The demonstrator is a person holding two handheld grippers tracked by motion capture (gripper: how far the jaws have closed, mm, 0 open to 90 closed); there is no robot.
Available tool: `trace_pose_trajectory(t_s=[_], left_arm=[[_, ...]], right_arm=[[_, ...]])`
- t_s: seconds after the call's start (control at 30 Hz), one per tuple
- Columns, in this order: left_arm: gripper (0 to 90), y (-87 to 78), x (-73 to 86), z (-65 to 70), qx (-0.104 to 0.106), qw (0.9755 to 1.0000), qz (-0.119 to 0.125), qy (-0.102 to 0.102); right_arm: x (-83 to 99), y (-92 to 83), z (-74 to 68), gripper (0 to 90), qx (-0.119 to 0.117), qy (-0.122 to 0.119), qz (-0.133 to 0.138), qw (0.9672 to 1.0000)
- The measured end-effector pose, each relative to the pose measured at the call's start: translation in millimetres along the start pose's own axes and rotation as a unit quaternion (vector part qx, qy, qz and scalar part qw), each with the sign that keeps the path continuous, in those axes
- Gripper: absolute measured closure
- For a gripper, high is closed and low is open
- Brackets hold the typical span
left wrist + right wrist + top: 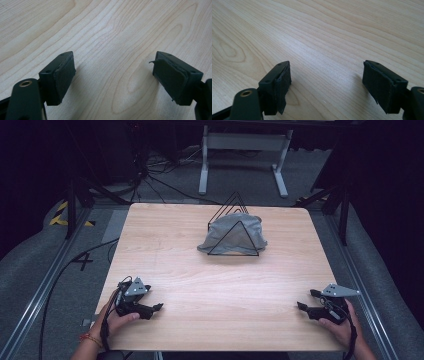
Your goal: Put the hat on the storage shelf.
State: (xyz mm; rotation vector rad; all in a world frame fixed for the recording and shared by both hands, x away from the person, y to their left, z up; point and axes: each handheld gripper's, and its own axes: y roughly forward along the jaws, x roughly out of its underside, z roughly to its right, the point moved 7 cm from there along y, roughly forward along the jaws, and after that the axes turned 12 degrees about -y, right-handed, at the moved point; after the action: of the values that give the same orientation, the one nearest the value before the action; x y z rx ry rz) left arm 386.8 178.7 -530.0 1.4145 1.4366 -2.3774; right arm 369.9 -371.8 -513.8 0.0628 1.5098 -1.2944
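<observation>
Pale wood-grain table, rounded corners, standing on a grey carpeted floor with black cables trailing at 11 o'clock and a white metal frame at 12 o'clock beyond the far edge. Item one: grey cloth, crumpled into a low heap, lying at about 12 o'clock on the table, a little back of centre. Item two: black wire rack of triangular dividers, upright, in the same spot; the cloth is draped in and among its triangles, the front triangle standing across the near face of the cloth, the rear points rising above it. Item three: left gripper, black with a grey three-cornered plate on top, held in the person's left hand at 7 o'clock on the table, low over the wood near the front edge, jaws pointing toward 3 o'clock; in the left gripper view its pads stand wide apart with bare wood between them. Item four: right gripper, same make, held in the right hand at 5 o'clock, jaws pointing toward 9 o'clock; in the right gripper view its pads are likewise spread wide over bare wood, nothing gripped. Both grippers lie well apart from the cloth and rack, and well apart from each other.
</observation>
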Motion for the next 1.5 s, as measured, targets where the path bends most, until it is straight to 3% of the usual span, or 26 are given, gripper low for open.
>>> trace_pose_trajectory(t_s=[1.5], left_arm=[[14.9, 0.2, 0.4, -0.8, -0.006, 1.0, -0.003, -0.007]], right_arm=[[0.5, 0.0, 2.0, 23.1, 0.006, 0.01, -0.001, 0.9999]])
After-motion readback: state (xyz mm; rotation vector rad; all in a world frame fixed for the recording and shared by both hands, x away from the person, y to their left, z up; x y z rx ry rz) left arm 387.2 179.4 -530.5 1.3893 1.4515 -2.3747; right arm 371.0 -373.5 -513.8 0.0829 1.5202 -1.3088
